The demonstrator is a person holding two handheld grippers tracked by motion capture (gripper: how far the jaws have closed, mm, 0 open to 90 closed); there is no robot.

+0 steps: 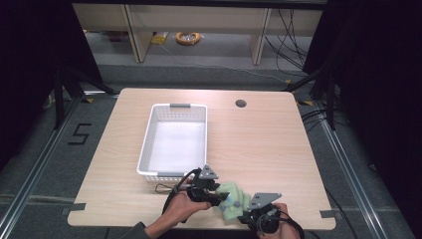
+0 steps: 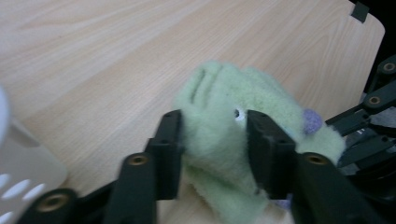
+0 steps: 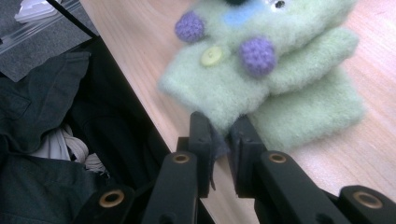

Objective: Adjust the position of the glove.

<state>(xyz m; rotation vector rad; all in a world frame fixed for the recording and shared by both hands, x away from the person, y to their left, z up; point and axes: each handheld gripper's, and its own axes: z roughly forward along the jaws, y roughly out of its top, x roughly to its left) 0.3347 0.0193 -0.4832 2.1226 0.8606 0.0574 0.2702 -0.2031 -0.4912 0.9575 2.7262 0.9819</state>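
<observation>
A pale green fuzzy glove [image 1: 232,195] with purple pompoms and a yellow button lies near the table's front edge, between my two grippers. My left gripper [image 1: 219,198] comes at it from the left. In the left gripper view its jaws [image 2: 212,140] press on the glove's [image 2: 219,112] folded middle from both sides. My right gripper [image 1: 244,215] holds the near corner. In the right gripper view its jaws [image 3: 223,135] are shut on the glove's [image 3: 285,79] edge, just over the table's rim.
A white perforated basket [image 1: 145,144] stands left of centre, its near end just behind my left hand. A round cable hole [image 1: 241,103] sits at the back of the wooden table [image 1: 263,144]. Dark clothing [image 3: 46,140] lies below the front edge.
</observation>
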